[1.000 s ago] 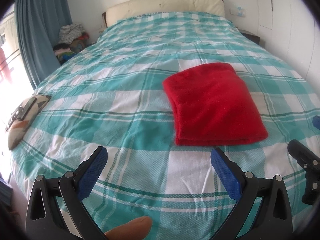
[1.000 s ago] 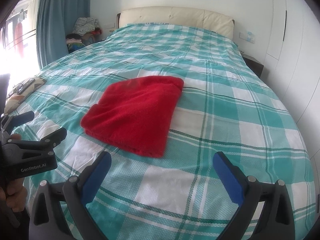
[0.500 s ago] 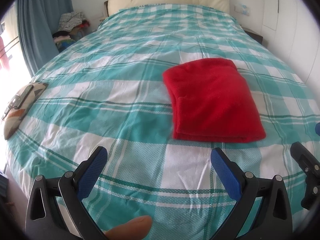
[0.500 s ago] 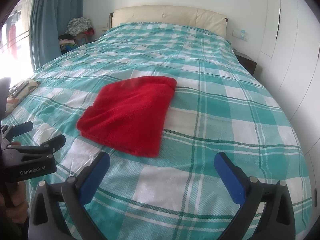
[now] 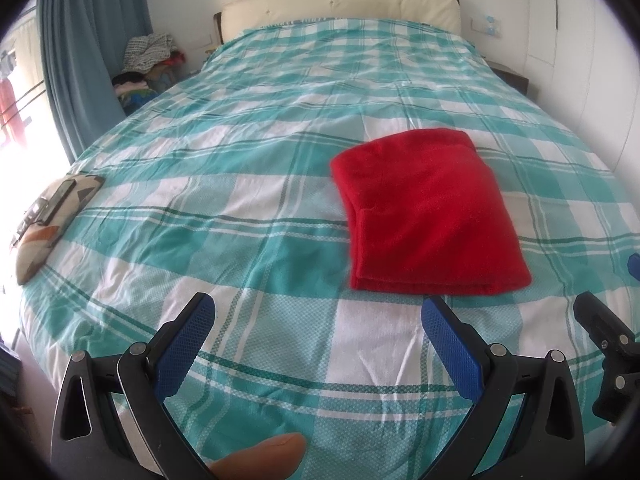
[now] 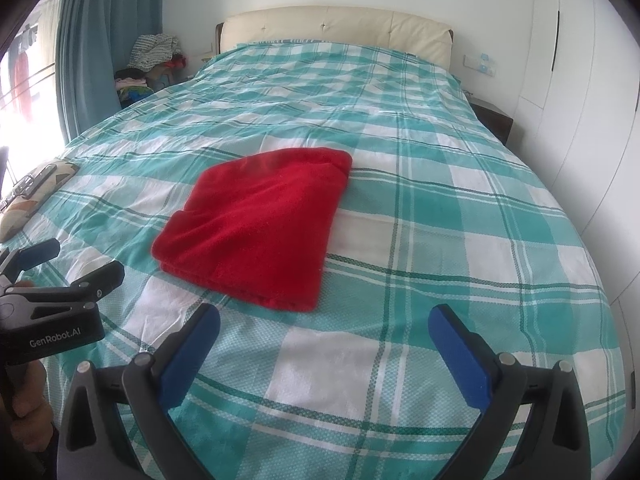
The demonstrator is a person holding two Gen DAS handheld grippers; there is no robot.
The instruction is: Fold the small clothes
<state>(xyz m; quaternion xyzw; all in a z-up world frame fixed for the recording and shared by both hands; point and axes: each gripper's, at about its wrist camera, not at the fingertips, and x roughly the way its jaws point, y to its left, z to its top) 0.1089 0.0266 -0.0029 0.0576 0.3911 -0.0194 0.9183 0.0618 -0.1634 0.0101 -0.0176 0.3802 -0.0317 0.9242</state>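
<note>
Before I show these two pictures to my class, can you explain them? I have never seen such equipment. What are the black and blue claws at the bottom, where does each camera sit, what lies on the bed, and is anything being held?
No robot arm is here. A person holds one two-finger gripper in each hand, and each carries a wide-angle camera looking forward along its fingers. That is why the bed looks curved.

One picture comes from the left gripper, the other from the right gripper. Each also shows the other gripper at its edge.

On the checked bedspread lies a folded red cloth, flat, with its layered edges towards the cameras. A patterned cushion sits at the bed's left edge, with dark items on it that I cannot identify.

Both grippers are open and hold nothing. They hover short of the cloth.
</note>
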